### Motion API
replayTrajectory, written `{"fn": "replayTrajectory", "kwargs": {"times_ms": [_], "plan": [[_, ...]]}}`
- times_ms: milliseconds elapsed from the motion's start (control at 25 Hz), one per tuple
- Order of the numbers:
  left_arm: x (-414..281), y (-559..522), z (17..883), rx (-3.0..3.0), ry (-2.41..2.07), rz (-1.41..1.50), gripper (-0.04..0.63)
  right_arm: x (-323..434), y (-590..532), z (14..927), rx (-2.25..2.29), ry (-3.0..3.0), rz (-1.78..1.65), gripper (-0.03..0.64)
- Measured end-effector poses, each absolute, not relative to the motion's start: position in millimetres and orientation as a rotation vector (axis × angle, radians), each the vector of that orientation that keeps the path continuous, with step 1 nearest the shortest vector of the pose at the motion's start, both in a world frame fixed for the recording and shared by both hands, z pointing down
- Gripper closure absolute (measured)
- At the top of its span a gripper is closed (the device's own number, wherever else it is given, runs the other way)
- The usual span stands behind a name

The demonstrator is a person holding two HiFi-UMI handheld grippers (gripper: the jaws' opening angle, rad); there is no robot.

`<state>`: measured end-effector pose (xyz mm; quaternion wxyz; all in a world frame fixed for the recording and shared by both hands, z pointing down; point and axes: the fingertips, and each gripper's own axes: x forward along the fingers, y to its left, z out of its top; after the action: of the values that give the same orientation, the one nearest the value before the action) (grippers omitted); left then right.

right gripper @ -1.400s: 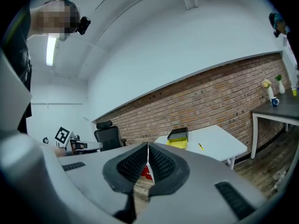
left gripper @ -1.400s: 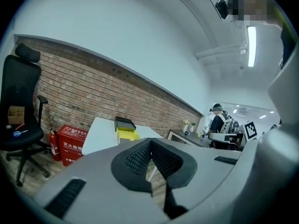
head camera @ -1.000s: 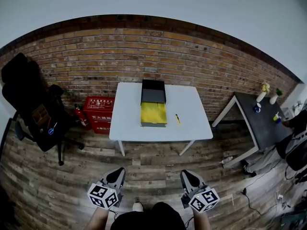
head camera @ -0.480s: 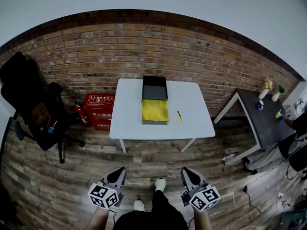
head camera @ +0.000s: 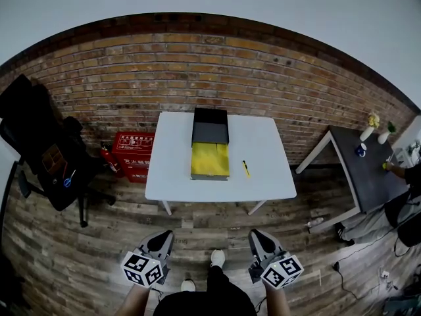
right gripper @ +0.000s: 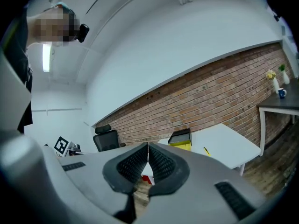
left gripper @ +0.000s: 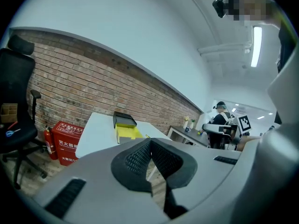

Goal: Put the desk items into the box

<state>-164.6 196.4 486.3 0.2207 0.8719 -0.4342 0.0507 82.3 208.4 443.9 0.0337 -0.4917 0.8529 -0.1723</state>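
A white table stands against the brick wall, well ahead of me. On it lies an open box with a yellow inside and a black lid tipped back; it also shows as box and box. A yellow pen lies on the table to the box's right, seen too as pen. My left gripper and right gripper are low in the head view, over the floor, far short of the table. Both have their jaws shut with nothing between them.
A black office chair stands at the left, a red crate and a fire extinguisher beside the table. A dark side table with a vase and cups is at the right. A person sits further off.
The table and box have come slightly nearer and larger in the head view. Both grippers stay shut and low in the picture; a foot has stepped forward.
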Motion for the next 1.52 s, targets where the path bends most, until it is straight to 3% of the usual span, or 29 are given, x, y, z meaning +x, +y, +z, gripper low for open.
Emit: {"fn": "replayTrajectory", "kwargs": {"times_ms": [1520], "plan": [[-55.0,6.3,487.8,2.276,-1.425,0.163,0.581,169.4,-16.6,498.9,-1.172,2.885,-0.723,0.594]]}}
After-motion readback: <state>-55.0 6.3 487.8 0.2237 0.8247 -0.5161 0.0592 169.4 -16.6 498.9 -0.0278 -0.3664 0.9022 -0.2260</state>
